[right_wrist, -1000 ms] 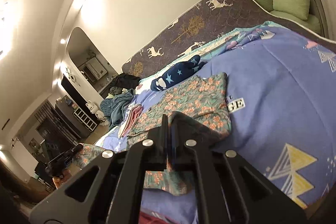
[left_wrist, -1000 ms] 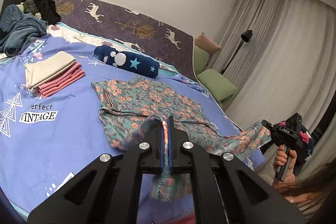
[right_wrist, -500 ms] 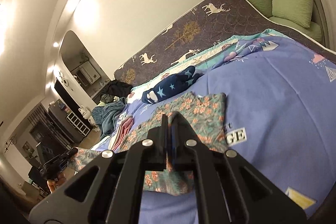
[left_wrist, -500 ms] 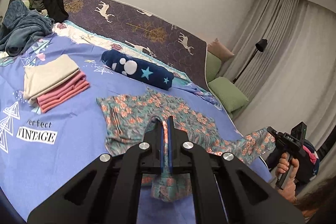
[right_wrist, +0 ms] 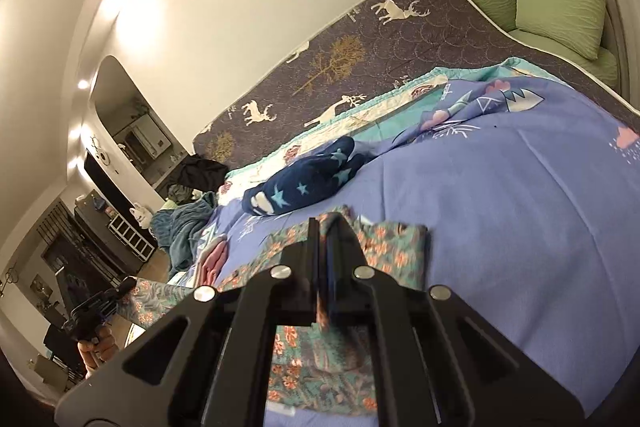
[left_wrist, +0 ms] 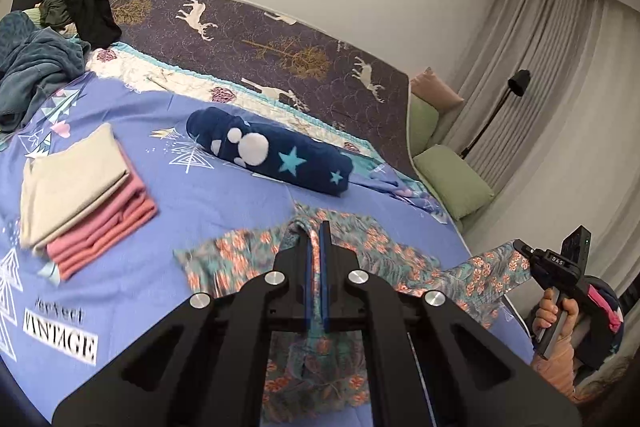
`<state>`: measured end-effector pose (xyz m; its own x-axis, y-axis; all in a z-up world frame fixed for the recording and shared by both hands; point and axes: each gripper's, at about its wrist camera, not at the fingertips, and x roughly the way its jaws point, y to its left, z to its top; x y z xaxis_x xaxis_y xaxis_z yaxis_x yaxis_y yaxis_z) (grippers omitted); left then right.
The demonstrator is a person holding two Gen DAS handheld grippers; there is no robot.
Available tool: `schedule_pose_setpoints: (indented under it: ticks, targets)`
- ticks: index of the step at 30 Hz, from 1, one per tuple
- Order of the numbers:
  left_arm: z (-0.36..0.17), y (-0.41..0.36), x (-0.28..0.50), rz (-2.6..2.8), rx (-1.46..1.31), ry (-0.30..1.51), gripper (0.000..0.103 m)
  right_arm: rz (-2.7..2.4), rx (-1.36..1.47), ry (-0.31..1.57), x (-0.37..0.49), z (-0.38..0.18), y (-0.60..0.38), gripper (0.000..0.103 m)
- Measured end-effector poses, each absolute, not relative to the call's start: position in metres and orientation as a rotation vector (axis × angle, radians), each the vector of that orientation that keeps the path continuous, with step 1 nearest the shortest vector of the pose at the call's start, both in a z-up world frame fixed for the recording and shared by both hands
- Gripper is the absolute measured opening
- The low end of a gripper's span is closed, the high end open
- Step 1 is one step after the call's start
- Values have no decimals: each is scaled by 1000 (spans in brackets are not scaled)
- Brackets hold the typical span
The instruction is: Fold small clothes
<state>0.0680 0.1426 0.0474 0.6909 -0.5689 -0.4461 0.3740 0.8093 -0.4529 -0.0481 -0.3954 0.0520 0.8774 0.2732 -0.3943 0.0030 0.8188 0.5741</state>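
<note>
**Floral garment mid-fold; two pieces already stacked**

The left gripper (left_wrist: 316,275) is clenching a fold of the floral garment (left_wrist: 384,255), with cloth showing between the blue pads (left_wrist: 325,267) and hanging below them. The right gripper (right_wrist: 322,267) is likewise pinching an edge of the same garment (right_wrist: 384,247), its jaws nearly together on the fabric. Between the two grips the cloth is stretching along the near edge of the bed (left_wrist: 224,195), while its far part is lying flat on the blue cover. The fold is judged as under way, not yet laid down.

Further out, to the left, a beige and pink stack (left_wrist: 84,191) is sitting neatly folded; this portion appears done. A navy star-print roll (left_wrist: 276,155) is lying beyond the garment. At the far left, a heap of teal and dark clothes (left_wrist: 36,63) is waiting unfolded, so a good share of the work appears to remain.
</note>
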Motion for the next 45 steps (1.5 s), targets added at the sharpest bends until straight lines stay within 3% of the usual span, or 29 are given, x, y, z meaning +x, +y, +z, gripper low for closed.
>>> schedule_pose_setpoints:
  ticks: [9, 13, 17, 20, 23, 24, 28, 29, 30, 31, 32, 33, 42, 43, 44, 45]
  targets:
    - [-21, 122, 177, -402, -308, 787, 3, 81, 617, 652, 58, -4, -402, 3]
    - [-70, 117, 203, -344, -309, 897, 3, 31, 610, 774, 97, -50, -403, 3]
    - [-84, 125, 205, -355, -346, 924, 3, 31, 638, 823, 101, -70, -407, 7]
    - [-76, 129, 197, -367, -346, 903, 12, 37, 642, 826, 94, -68, -411, 11]
    - [-67, 130, 186, -371, -338, 882, 28, 38, 604, 827, 81, -59, -409, 29]
    - [-64, 130, 179, -375, -327, 877, 29, 38, 586, 828, 76, -57, -407, 31]
    - [-70, 132, 169, -380, -317, 912, 29, 46, 536, 853, 60, -54, -402, 31]
    - [-72, 131, 169, -379, -316, 919, 29, 50, 528, 862, 56, -55, -401, 23]
    - [-74, 133, 167, -372, -313, 928, 24, 50, 518, 870, 54, -55, -400, 12]
    - [-74, 134, 165, -371, -311, 933, 16, 47, 510, 874, 52, -54, -399, 8]
    - [-74, 134, 165, -377, -314, 936, 8, 49, 510, 865, 50, -52, -399, 7]
    - [-72, 135, 164, -387, -326, 931, 6, 54, 516, 857, 48, -50, -399, 6]
    - [-20, 123, 218, -433, -408, 825, 6, 140, 652, 720, 97, -5, -414, 6]
    - [-21, 121, 233, -405, -412, 828, 7, 119, 653, 723, 110, -5, -418, 6]
    - [-24, 119, 247, -364, -416, 835, 16, 68, 659, 732, 127, -9, -424, 9]
    - [-33, 121, 264, -269, -424, 849, 38, -1, 664, 746, 141, -16, -430, 15]
